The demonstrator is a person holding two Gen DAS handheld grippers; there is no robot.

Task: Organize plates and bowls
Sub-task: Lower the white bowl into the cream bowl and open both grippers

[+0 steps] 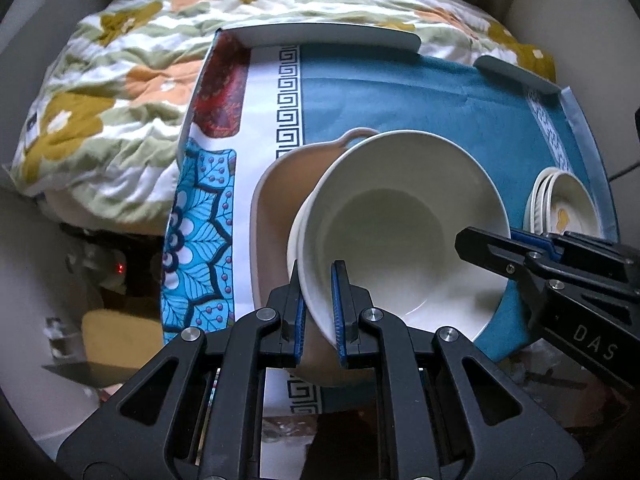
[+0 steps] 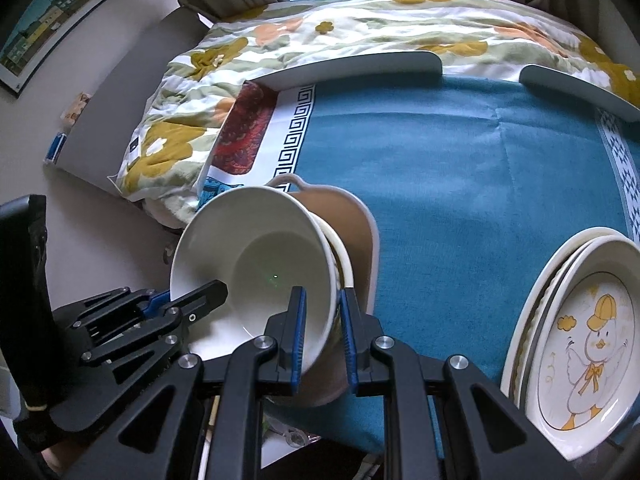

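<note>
A large white bowl [image 1: 400,216] is tilted, nested on other bowls over a beige handled dish [image 1: 276,200] on the blue cloth. My left gripper [image 1: 318,312] is shut on the white bowl's near-left rim. My right gripper [image 2: 323,334] is shut on the bowl's opposite rim; it also shows in the left wrist view [image 1: 500,248]. In the right wrist view the white bowl [image 2: 256,264] leans left over the beige dish [image 2: 356,232], and the left gripper [image 2: 188,300] shows at its left rim. A stack of plates, the top one with a duck picture [image 2: 584,352], stands right.
The blue cloth [image 2: 460,168] covers a tray table with raised grey rims [image 2: 360,64] at the far edge. A floral quilt [image 1: 120,92] lies behind and left. The plate stack [image 1: 564,208] sits near the table's right edge. The floor drops off at left.
</note>
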